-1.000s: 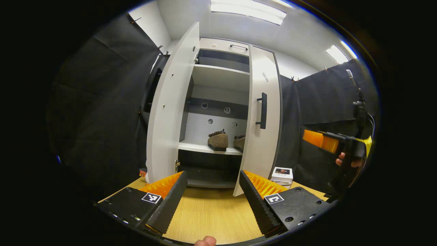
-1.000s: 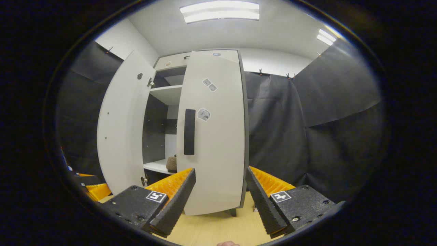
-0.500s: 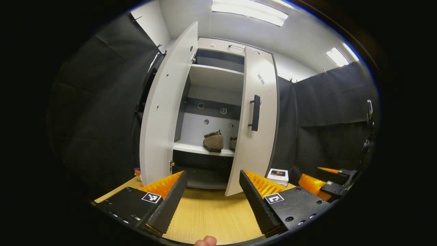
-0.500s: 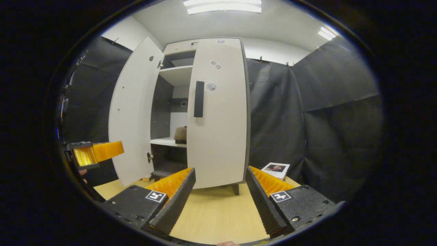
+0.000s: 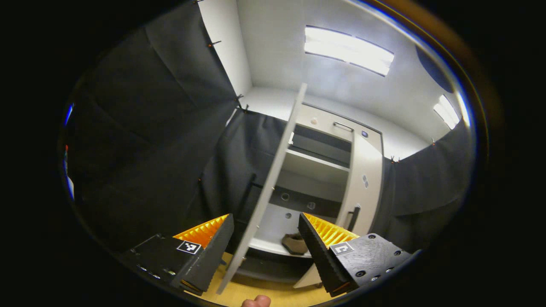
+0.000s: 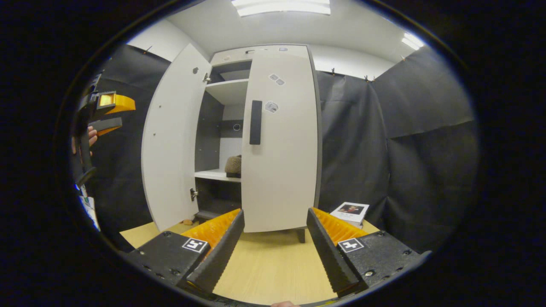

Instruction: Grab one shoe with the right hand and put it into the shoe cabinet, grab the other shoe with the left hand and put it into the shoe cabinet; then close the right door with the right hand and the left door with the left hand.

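Observation:
The white shoe cabinet (image 6: 260, 53) stands on the wooden table. Its left door (image 6: 170, 140) hangs wide open. The right door (image 6: 283, 145), with a dark handle (image 6: 255, 122), is swung almost to. A brown shoe (image 6: 233, 165) sits on the middle shelf behind the gap. My right gripper (image 6: 275, 247) is open and empty, a little way in front of the right door. In the left gripper view my left gripper (image 5: 266, 251) is open and empty, tilted upward, with the left door (image 5: 273, 187) edge-on between its fingers farther off. The brown shoe (image 5: 294, 244) and the right door (image 5: 362, 187) show beyond. The right gripper view shows the left gripper (image 6: 111, 113) raised left of the left door.
A book (image 6: 352, 212) lies on the wooden table (image 6: 273, 273) to the right of the cabinet. Black cloth walls stand behind and on both sides. A hand (image 6: 91, 136) holds the left gripper at the far left.
The left gripper has risen, tilted upward and shifted left, so the left door now shows edge-on. The right gripper has drawn back slightly from the right door.

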